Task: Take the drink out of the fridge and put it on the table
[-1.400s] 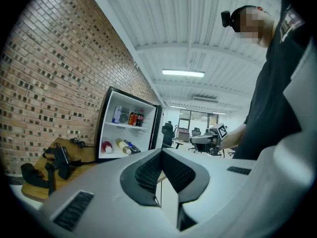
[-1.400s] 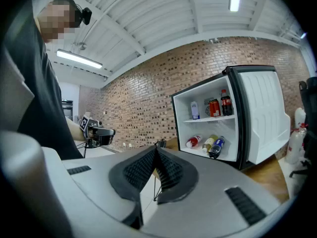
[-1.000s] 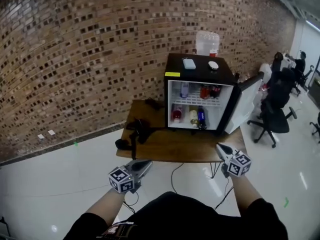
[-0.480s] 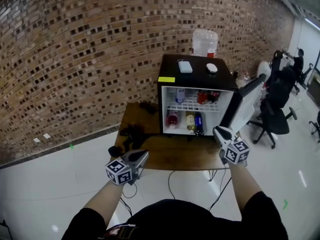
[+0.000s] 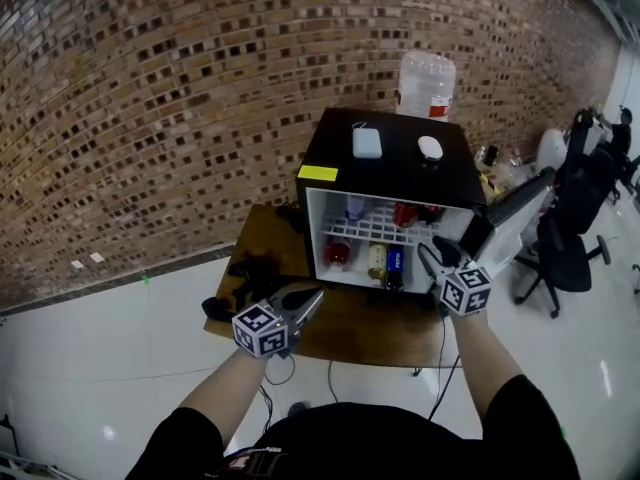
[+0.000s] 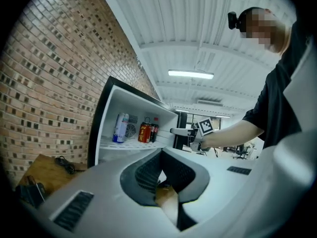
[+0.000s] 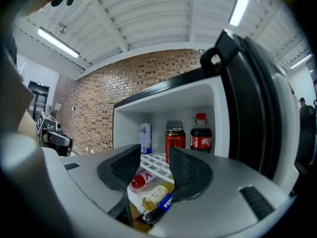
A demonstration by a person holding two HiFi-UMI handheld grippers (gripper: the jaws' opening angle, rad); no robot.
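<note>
1. The drinks (image 5: 376, 258) are inside the open fridge (image 5: 390, 163), at the middle of the head view. A red can (image 7: 174, 142) and a cola bottle (image 7: 200, 138) are on the upper shelf, with bottles on the lower one.
2. The right gripper (image 5: 428, 253) is at the lower right of the fridge's opening. Its jaws have just been opening and stand apart with nothing between them.
3. The left gripper (image 5: 316, 298) is clenched and empty, lower left of the fridge.
4. The fridge stands on the bench (image 5: 350, 330), its door (image 5: 515, 223) swung out to the right.
</note>
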